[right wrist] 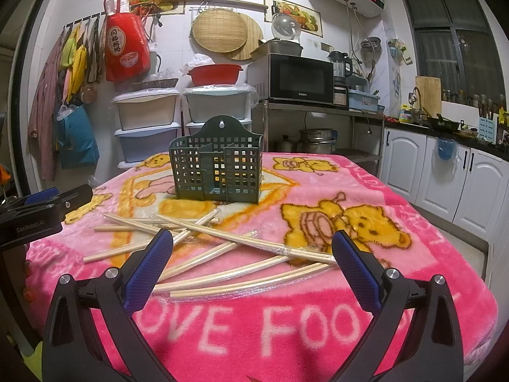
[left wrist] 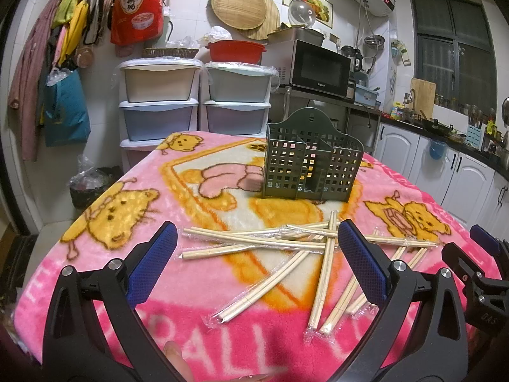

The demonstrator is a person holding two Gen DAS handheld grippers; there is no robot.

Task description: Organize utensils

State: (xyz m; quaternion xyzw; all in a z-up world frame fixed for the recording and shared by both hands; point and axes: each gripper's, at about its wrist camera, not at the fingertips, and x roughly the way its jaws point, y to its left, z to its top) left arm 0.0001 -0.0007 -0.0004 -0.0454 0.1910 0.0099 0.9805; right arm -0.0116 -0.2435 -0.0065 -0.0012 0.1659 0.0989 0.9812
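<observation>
While the left gripper [left wrist: 256,238] hangs wide open and empty, wrapped chopsticks [left wrist: 273,248] lie scattered on the pink blanket [left wrist: 111,280] before a green utensil holder [left wrist: 311,165]. From the right wrist, the right gripper [right wrist: 253,248] likewise gapes empty above the chopsticks [right wrist: 222,254], the holder [right wrist: 218,167] standing upright beyond them.

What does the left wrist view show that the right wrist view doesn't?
Only the left wrist view shows a black bin bag on the floor left of the table and a fingertip at the bottom edge. Only the right wrist view shows metal pots under the microwave shelf. Both show the green holder, empty, the wrapped chopsticks scattered on the pink blanket, and both grippers open: left, right.
</observation>
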